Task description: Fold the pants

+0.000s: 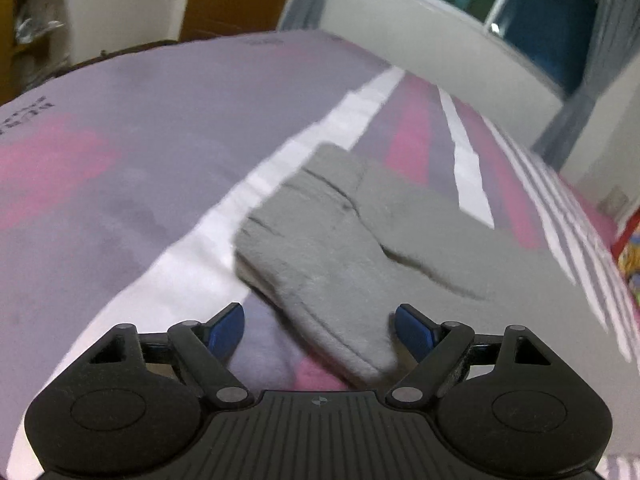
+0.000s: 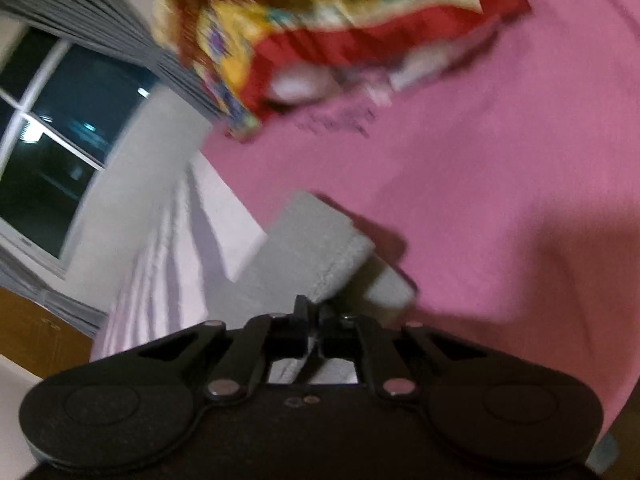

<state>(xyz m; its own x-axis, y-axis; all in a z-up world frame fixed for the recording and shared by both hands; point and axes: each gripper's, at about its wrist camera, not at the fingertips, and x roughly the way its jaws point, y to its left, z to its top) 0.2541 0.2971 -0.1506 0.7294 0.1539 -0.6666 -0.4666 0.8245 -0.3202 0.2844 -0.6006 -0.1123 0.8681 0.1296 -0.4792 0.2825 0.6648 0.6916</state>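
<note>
Hovering over the bed, the left gripper (image 1: 319, 326) is showing its blue-padded fingers (image 1: 226, 330) spread well apart with nothing pressed between them; a lower corner of the grey fleece pants (image 1: 340, 248) is lying in the gap, untouched by either pad. The pants are resting already doubled over on the grey, pink and white striped bedspread (image 1: 120, 152), one layer stacked on another, which suggests the open jaws are lining up for a fresh hold on that near edge.

Looking from the right wrist, the right gripper (image 2: 316, 320) is pinching its jaws together on a grey hem of the same pants, lifting that edge off the pink sheet so it is casting a shadow; the grip is probably carrying the cloth across for the next fold. A red and yellow patterned pillow (image 2: 320, 36) is lying well beyond, blurred.
</note>
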